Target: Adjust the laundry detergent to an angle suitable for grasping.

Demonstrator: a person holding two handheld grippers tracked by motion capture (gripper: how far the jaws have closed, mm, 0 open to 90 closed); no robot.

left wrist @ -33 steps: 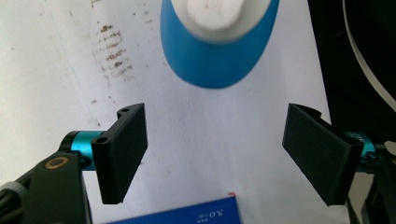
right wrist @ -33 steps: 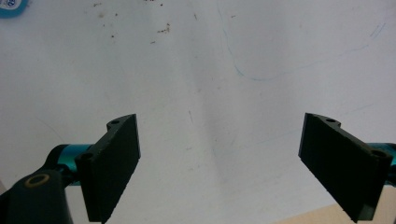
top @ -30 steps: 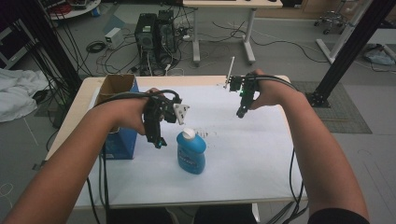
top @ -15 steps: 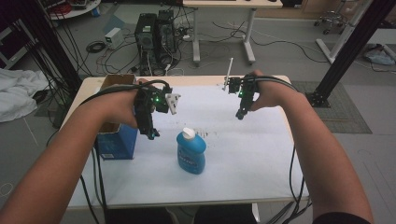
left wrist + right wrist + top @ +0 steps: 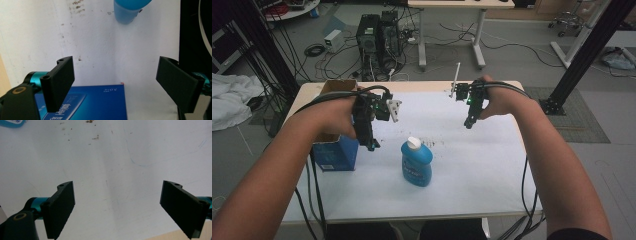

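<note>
A blue bottle (image 5: pixel 416 163) with a white cap stands upright near the middle of the white table (image 5: pixel 472 165); its base (image 5: pixel 126 11) appears at the top of the left gripper view. My left gripper (image 5: pixel 371 142) hovers open just left of the bottle, over the near corner of a blue box (image 5: pixel 334 154); its own view has the box's blue face (image 5: pixel 97 103) below the jaws. My right gripper (image 5: pixel 468 123) hangs open over bare table at the back right, with nothing between its jaws (image 5: pixel 116 212).
The blue box is open at the top, with a brown cardboard flap (image 5: pixel 336 87), at the table's left edge. Dark crumbs (image 5: pixel 437 141) speckle the tabletop behind the bottle. A thin white rod (image 5: pixel 456 80) stands at the back edge. Computers and cables lie on the floor beyond.
My left gripper has drawn back to the left, away from the bottle and toward the blue box. The right gripper and the bottle have stayed in place.
</note>
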